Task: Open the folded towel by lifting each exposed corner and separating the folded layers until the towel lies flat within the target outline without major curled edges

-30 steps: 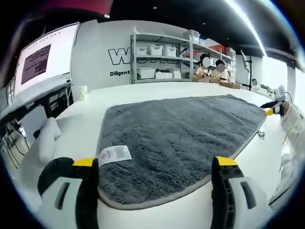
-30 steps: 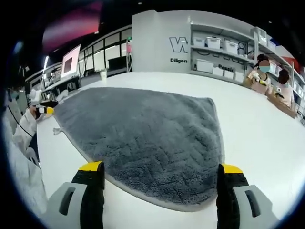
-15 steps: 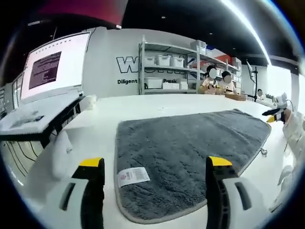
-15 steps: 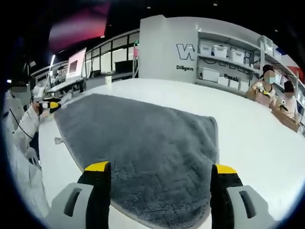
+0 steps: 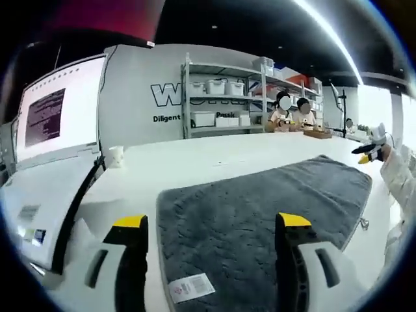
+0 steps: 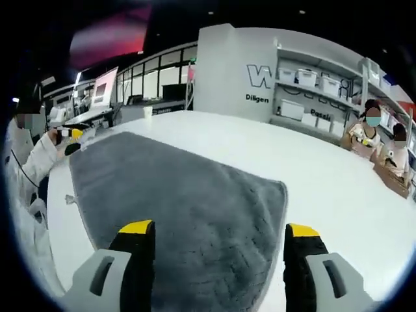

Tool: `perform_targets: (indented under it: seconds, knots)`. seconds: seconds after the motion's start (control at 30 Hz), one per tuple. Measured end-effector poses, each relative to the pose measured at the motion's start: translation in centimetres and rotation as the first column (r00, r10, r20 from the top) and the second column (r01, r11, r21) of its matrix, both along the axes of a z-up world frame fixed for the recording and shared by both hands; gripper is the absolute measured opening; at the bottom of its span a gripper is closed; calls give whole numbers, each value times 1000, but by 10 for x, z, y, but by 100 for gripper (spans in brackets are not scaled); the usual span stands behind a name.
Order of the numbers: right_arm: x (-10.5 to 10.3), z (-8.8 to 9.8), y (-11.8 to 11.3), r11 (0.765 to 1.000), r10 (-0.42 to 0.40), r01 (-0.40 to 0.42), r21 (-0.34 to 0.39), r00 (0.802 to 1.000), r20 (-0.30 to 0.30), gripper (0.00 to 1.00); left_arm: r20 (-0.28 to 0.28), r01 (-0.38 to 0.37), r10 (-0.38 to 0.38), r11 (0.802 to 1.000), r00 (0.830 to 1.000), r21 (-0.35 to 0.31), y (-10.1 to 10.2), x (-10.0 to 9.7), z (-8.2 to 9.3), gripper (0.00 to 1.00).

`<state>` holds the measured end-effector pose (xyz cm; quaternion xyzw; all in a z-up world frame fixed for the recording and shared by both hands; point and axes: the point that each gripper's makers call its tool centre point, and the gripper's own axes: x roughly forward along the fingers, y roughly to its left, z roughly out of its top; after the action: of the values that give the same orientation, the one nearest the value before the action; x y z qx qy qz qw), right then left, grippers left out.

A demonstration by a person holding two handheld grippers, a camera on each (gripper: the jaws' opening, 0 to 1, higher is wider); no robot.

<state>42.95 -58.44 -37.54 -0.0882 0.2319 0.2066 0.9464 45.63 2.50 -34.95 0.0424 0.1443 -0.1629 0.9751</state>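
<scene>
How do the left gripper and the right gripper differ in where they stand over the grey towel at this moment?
The left gripper is over the towel end that bears a white label; the right gripper is over an end with no label in sight. In the left gripper view the towel edge runs just inside the left jaw, while in the right gripper view the edge runs near the right jaw. Both are open, with yellow-tipped jaws, and hold nothing.
</scene>
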Motion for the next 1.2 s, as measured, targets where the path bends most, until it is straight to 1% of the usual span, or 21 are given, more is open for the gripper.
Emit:
perform_targets:
  seconds: [0.03,0.07,0.13,0.2,0.3,0.33,0.43,0.47,0.5,0.57,0.6,0.63,0.7,0.8,0.87,0.93,1.03,1.07,1.1,1.17,1.2]
  knots:
    - [3,1,-1,1000,2,-2,-2,1000,0,80,-1,1,-1,1000,1000,7,0,1,0,79]
    - [6,2,-3,1000,4,-4,-5,1000,0,79,-6,4,-4,1000,1000,22,0,8,2,79]
    - [11,4,-4,1000,13,-13,-15,1000,-1,77,-4,6,-6,1000,1000,31,0,15,5,79]
    - [18,2,-7,999,25,-26,-34,1000,-16,75,10,13,-14,999,1000,51,1,26,11,77]
    - [24,1,-9,999,20,-20,-35,1000,-22,75,15,12,-12,998,1000,56,1,34,15,76]
    - [32,1,-11,999,27,-28,-42,999,-28,75,29,21,-22,998,999,63,0,44,20,76]
    - [46,2,-14,998,31,-33,-60,999,-29,73,40,31,-34,997,999,68,-1,59,24,74]
    - [48,2,-14,998,32,-34,-59,999,-28,71,41,32,-35,997,999,70,-1,61,24,73]
    - [55,4,-15,998,35,-36,-52,999,-23,70,43,34,-38,996,998,82,0,69,24,72]
    - [65,7,-16,998,48,-48,-33,999,-13,66,46,27,-31,996,998,90,3,76,24,70]
    - [70,10,-15,997,64,-64,-35,998,3,64,42,18,-22,995,999,98,4,81,23,69]
    - [72,10,-15,997,66,-66,-38,998,6,63,37,13,-17,995,999,103,5,82,22,69]
    - [82,16,-15,997,69,-68,-47,997,19,63,27,5,-9,993,1000,122,7,91,19,69]
    - [95,27,-13,996,84,-83,-21,995,57,62,20,6,-8,992,1000,125,8,103,14,65]
    - [103,28,-15,997,77,-77,-4,995,65,58,14,-1,-1,993,1000,120,10,111,10,62]
    - [112,26,-20,998,56,-56,0,997,60,54,8,-5,4,994,1000,113,10,120,5,59]
    - [122,19,-26,999,41,-41,-4,998,54,48,-5,-9,9,995,1000,104,13,133,-3,58]
    - [124,18,-27,999,36,-36,-1,998,51,47,-17,-48,49,994,999,97,19,138,-7,60]
    - [129,16,-31,1000,25,-25,8,998,50,47,-23,-73,75,992,997,103,25,143,-10,62]
    - [137,13,-38,1000,6,-6,5,998,60,41,-21,-79,82,991,996,106,29,151,-14,61]
    - [138,12,-39,1000,6,-6,0,998,62,38,-22,-81,83,991,996,103,30,154,-16,58]
